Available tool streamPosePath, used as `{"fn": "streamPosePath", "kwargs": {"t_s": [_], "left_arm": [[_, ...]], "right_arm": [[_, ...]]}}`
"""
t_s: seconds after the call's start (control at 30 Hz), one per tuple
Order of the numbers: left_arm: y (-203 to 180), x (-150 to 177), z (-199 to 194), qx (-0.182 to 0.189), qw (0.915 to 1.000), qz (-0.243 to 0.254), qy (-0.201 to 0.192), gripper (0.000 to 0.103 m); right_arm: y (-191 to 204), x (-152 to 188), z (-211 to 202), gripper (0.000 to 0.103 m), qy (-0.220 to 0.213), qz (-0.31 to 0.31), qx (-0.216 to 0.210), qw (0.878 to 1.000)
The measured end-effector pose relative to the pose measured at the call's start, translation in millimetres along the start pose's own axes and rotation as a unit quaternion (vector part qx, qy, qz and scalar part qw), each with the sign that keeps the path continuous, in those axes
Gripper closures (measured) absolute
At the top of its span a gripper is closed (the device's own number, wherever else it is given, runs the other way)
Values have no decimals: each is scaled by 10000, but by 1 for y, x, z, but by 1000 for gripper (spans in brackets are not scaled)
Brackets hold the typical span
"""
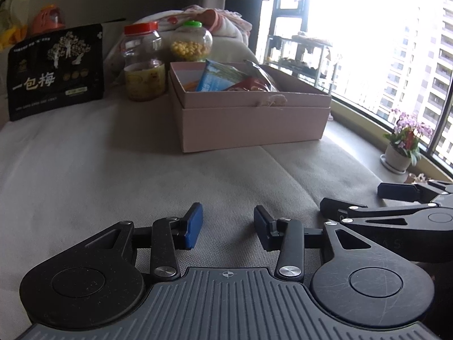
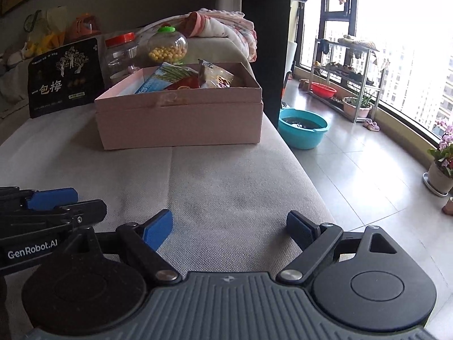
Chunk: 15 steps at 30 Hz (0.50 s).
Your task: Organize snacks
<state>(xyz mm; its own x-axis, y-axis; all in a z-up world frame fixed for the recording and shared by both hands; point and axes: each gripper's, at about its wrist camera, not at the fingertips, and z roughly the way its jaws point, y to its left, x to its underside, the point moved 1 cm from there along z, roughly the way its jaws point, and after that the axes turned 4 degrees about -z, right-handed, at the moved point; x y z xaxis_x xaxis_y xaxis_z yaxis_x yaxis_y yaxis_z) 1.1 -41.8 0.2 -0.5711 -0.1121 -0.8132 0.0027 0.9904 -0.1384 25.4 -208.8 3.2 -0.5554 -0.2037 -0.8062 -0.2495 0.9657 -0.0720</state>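
Note:
A pink cardboard box (image 1: pixel 249 119) (image 2: pixel 181 119) stands on the grey cushion and holds several snack packets (image 1: pixel 223 78) (image 2: pixel 181 78). Behind it to the left stand a black plum snack bag (image 1: pixel 55 70) (image 2: pixel 65 76), a red-lidded clear jar (image 1: pixel 143 62) (image 2: pixel 120 53) and a green-lidded jar of yellow balls (image 1: pixel 191 42) (image 2: pixel 168 45). My left gripper (image 1: pixel 228 226) is open and empty, low over the cushion, well short of the box. My right gripper (image 2: pixel 230 226) is open and empty beside it, near the cushion's right edge. Each gripper shows in the other's view.
A folded blanket (image 2: pixel 223 31) lies behind the jars. The cushion's right edge (image 2: pixel 297 175) drops to a tiled floor with a teal basin (image 2: pixel 303 130), a shoe rack (image 2: pixel 345 68) and a potted flower (image 2: pixel 441 170) by the window.

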Motion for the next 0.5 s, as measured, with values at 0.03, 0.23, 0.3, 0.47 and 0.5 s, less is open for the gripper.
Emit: {"fn": "streamPosePath", "kwargs": {"t_s": [0.03,0.23,0.3,0.47,0.5], "left_arm": [[-2,0,0,-45,10000,66,9,58],[-6,0,2,-143,9997,188,36,58],[-5,0,2,-132,9998,167,37,58],[-5,0,2,-125,9998,159,37,58],[-5,0,2,-122,9998,152,36,58]], "right_arm": [[0,0,1,14,16,24,-3,10000],[0,-2,2,14,35,10,6,10000],[0,-1,2,14,25,7,0,10000],[-1,1,1,14,-3,-5,-3,10000],[-1,1,1,14,-4,5,-12,10000]]}}
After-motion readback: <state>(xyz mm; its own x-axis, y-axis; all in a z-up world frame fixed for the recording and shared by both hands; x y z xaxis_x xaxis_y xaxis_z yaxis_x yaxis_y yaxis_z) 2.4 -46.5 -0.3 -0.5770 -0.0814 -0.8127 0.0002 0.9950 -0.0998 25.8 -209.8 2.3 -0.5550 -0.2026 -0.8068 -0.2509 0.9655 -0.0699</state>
